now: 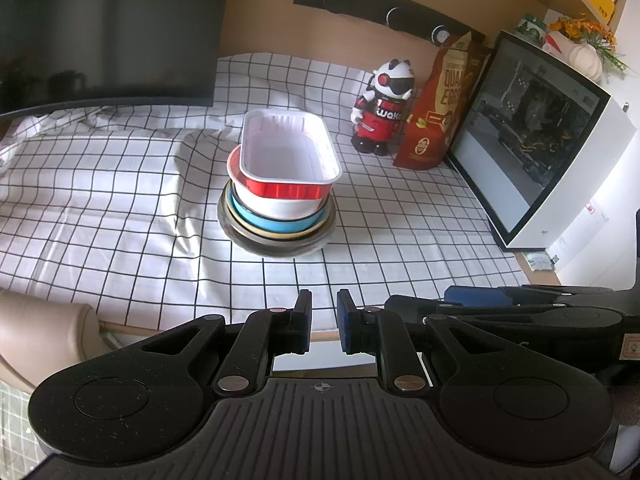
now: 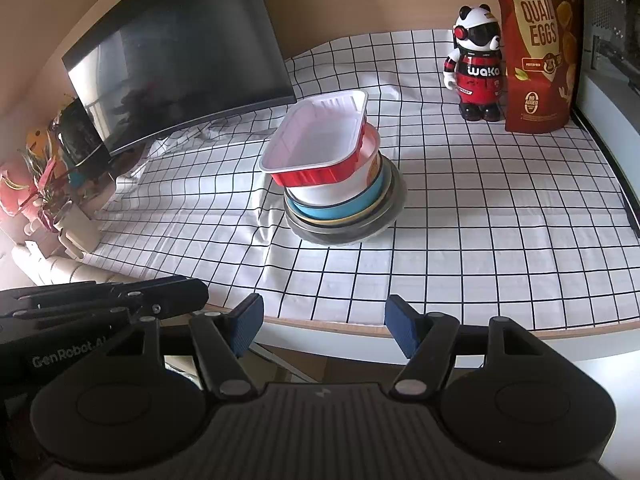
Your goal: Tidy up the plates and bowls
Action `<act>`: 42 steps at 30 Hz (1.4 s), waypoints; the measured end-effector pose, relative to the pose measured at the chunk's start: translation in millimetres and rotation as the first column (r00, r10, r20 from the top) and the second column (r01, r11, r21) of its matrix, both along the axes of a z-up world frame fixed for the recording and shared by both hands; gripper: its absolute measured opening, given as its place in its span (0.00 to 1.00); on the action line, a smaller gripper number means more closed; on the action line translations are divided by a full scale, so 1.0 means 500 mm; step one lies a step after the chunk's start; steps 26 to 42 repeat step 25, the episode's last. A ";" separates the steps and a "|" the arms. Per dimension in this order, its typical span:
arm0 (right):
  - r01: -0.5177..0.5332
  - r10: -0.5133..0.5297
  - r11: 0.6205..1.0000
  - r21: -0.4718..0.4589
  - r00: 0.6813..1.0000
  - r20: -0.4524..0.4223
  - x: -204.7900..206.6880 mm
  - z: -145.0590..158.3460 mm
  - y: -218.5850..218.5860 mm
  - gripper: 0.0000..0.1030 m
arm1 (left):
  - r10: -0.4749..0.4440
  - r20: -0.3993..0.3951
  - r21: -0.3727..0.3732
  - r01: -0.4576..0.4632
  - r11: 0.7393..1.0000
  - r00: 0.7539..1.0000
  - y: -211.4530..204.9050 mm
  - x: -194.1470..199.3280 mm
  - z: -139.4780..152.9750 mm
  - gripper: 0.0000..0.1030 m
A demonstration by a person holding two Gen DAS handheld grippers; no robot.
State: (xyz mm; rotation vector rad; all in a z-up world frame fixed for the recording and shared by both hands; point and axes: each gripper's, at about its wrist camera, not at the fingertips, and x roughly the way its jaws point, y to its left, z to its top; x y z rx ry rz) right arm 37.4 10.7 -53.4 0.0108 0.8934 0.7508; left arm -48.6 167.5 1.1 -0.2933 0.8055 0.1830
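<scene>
Checked cloth covers the desk — monitor behind; left claw narrowly parted, right claw spread wide, both empty.

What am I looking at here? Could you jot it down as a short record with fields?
Surface: checked tablecloth
Stack, top to bottom: red foil tray, white bowl, blue dish, grey plate
Beside it: panda figure, quail egg bag, monitor
Left hand-held gripper: narrowly open, empty
Right hand-held gripper: open, empty

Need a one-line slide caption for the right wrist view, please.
Right gripper, jaws open and empty, faces a red foil tray topping stacked bowls and plates on the checked cloth.
</scene>
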 end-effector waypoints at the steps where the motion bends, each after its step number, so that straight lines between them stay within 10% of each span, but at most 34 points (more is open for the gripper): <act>1: 0.001 -0.001 1.000 0.000 1.000 -0.001 0.000 0.000 0.000 0.66 | -0.001 0.001 0.000 0.001 1.000 1.000 0.000 -0.001 0.000 0.17; 42: 0.016 -0.016 1.000 0.000 1.000 -0.003 0.011 -0.001 0.000 0.66 | 0.032 0.000 -0.012 -0.032 0.999 1.000 0.014 0.004 -0.006 0.17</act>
